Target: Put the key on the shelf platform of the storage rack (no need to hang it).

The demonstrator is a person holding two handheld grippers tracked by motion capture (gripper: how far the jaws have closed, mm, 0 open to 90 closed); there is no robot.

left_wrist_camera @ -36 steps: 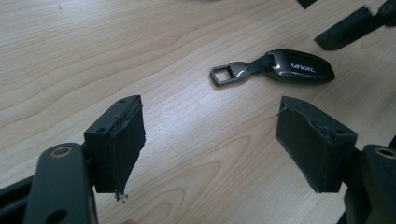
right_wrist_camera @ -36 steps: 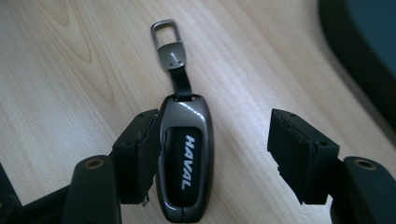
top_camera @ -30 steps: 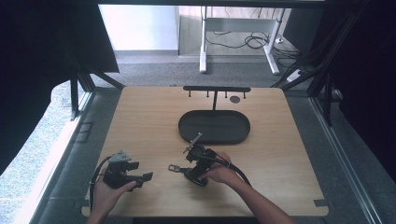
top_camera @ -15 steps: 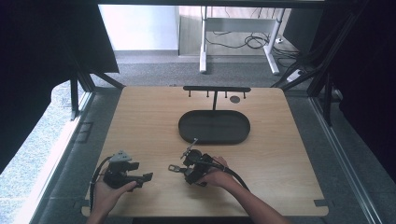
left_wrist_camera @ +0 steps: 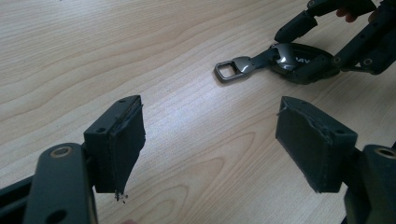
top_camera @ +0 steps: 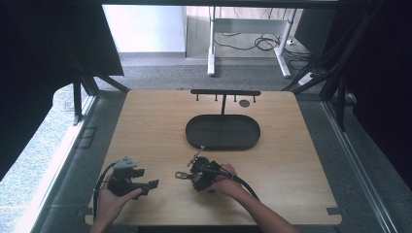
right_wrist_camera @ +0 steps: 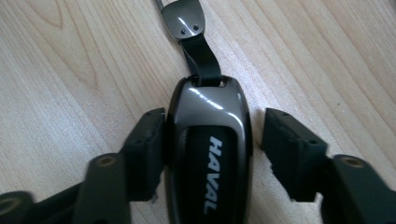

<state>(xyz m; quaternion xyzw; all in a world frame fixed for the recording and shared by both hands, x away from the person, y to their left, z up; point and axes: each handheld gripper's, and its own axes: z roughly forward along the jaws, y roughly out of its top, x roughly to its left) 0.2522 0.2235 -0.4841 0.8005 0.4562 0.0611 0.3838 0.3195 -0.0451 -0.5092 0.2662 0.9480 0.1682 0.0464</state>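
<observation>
- Your right gripper (right_wrist_camera: 212,154) straddles the key fob (right_wrist_camera: 208,158), jaws parted; its long axis runs along them.
- Your left gripper (left_wrist_camera: 210,140) gapes empty, farther left.

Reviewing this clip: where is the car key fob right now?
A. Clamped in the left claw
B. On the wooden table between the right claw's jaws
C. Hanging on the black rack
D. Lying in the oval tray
B: the key fob lies on the table between the right claw's spread jaws, one touching its side.
</observation>
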